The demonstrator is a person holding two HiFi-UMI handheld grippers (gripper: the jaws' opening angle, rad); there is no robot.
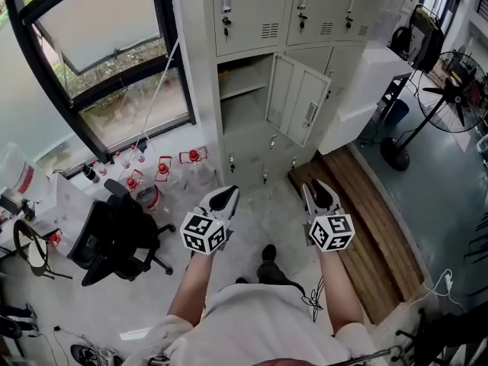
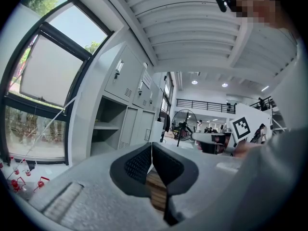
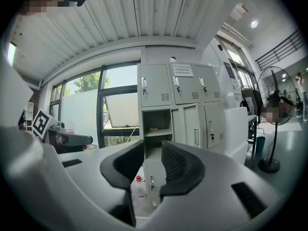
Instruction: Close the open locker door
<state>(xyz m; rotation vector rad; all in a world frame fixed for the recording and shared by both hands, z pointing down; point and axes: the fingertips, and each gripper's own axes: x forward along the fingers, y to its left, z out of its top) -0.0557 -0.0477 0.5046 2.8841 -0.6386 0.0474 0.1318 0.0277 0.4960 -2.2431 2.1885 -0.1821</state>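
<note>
The grey locker bank (image 1: 252, 21) stands ahead of me by the window. One middle compartment (image 1: 242, 90) is open, with a shelf inside, and its door (image 1: 297, 99) swings out to the right. In the right gripper view the open compartment (image 3: 155, 125) and the door (image 3: 188, 124) lie straight ahead, some way off. My left gripper (image 1: 227, 195) is held low in front of the lockers, its pads (image 2: 139, 163) touching, with nothing held. My right gripper (image 1: 321, 195) hangs beside it, jaws apart and empty (image 3: 153, 150). Neither gripper touches the door.
A black office chair (image 1: 114, 239) stands at the left, with red-capped bottles (image 1: 164, 170) along the window wall. Right of the lockers are a white cabinet (image 1: 366, 90) and a wooden platform (image 1: 366, 219) on the floor. A standing fan (image 1: 456, 82) is further right.
</note>
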